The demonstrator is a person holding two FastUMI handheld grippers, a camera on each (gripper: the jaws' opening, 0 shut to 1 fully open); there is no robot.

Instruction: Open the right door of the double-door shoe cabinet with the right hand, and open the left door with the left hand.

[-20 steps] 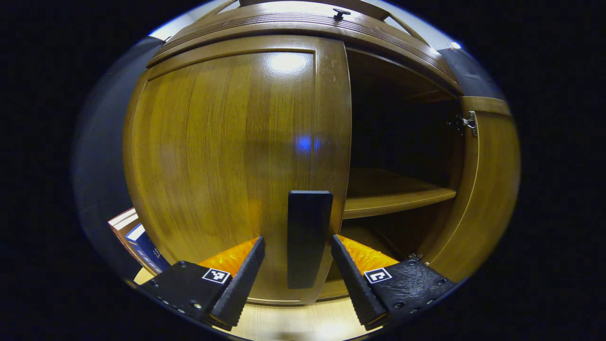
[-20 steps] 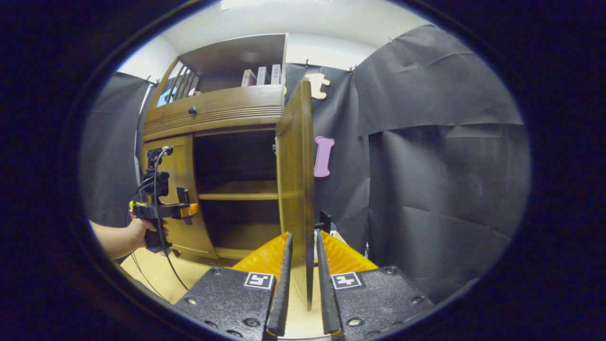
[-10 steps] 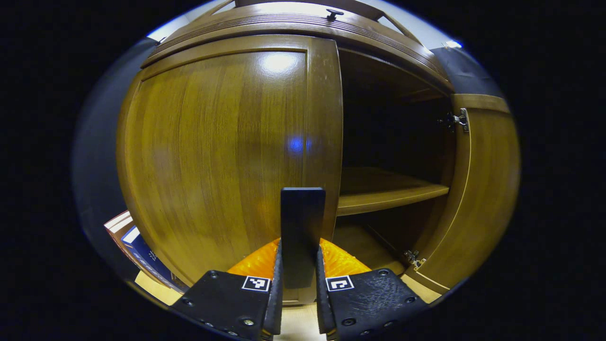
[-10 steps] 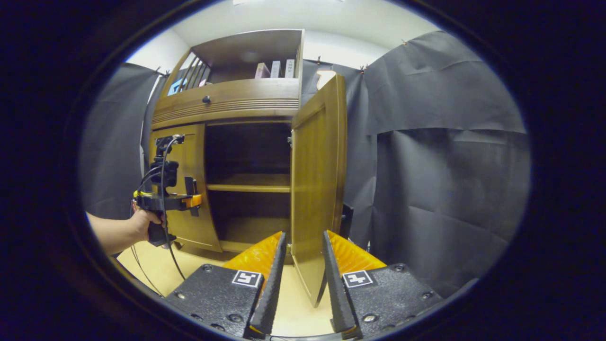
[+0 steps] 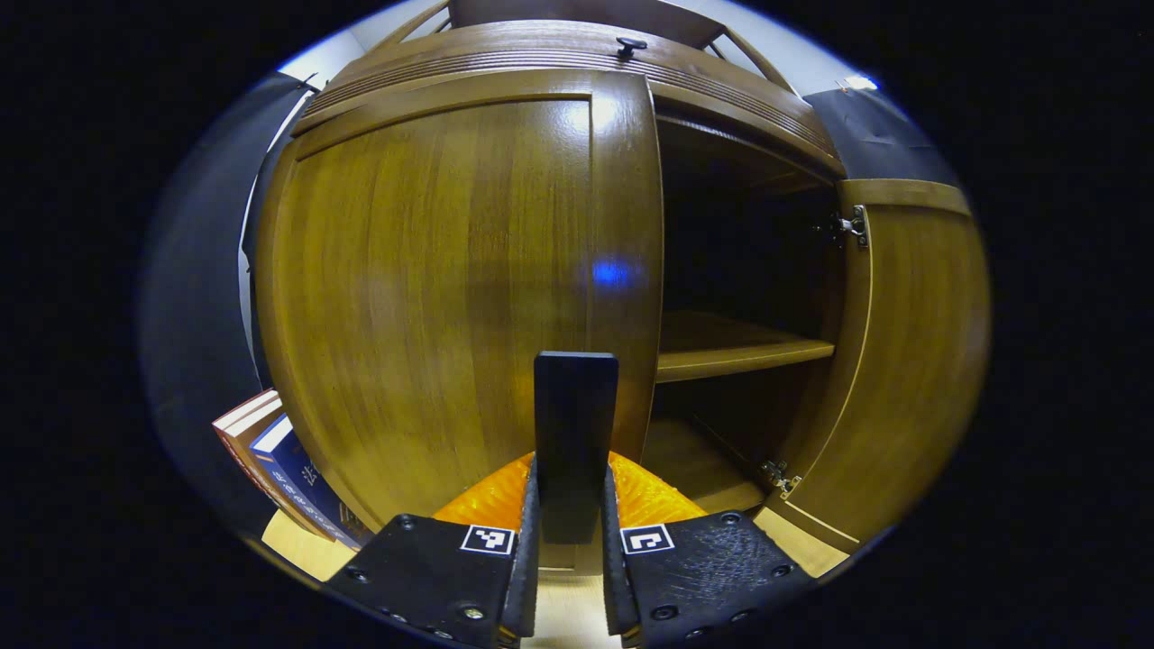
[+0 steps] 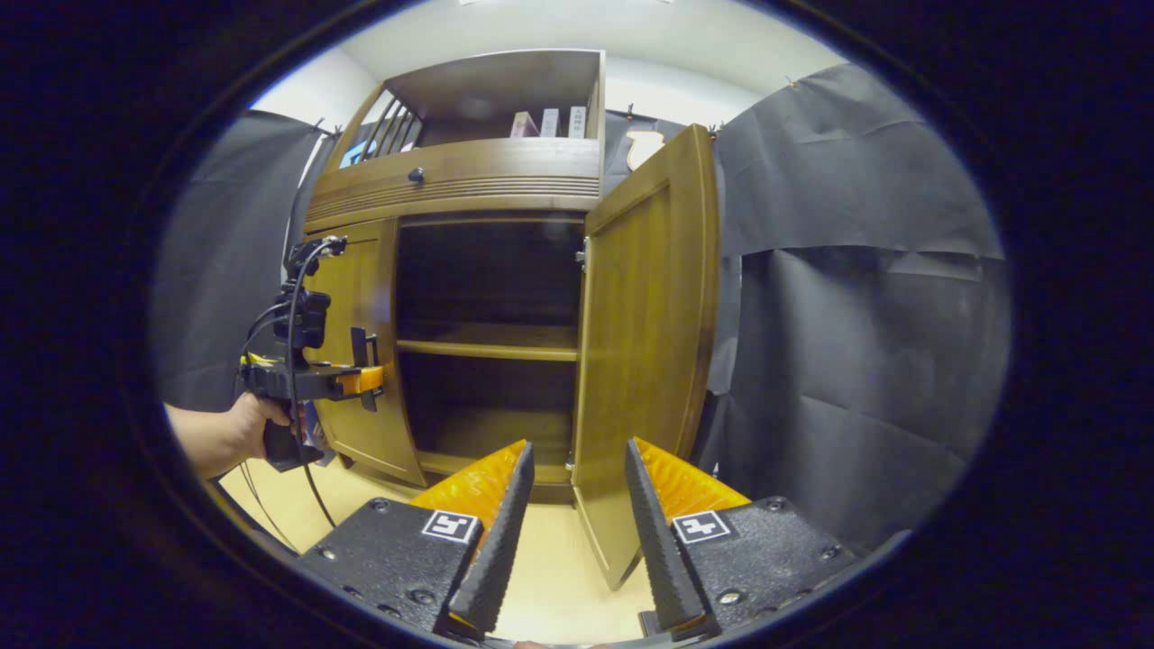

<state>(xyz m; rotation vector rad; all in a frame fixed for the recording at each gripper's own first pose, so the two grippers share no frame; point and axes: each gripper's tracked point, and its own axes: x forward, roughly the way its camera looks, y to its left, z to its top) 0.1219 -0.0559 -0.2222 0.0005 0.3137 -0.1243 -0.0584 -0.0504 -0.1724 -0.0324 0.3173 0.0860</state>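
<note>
The brown wooden shoe cabinet (image 6: 469, 185) stands ahead. In the left gripper view my left gripper (image 5: 570, 469) is shut on the dark vertical handle (image 5: 575, 406) of the left door (image 5: 433, 270), which looks shut or barely ajar. The right door (image 5: 902, 361) stands swung wide open. In the right gripper view my right gripper (image 6: 577, 536) is open, and the right door's (image 6: 645, 361) lower edge sits between its fingers without touching them. Farther left in that view a hand (image 6: 230, 433) holds the left gripper (image 6: 315, 379) against the left door (image 6: 361, 361).
Inside the cabinet a shelf (image 6: 487, 347) spans the dark opening. Books (image 5: 279, 469) lean by the cabinet's left side. A drawer knob (image 5: 631, 42) sits above the doors, and more books (image 6: 545, 122) stand on the upper shelf. Black cloth (image 6: 856, 315) hangs right; the floor (image 6: 550, 577) is light wood.
My left gripper went from open around the left door's handle to shut on it. My right gripper let go of the right door's edge, opened and drew back as the door swung wider.
</note>
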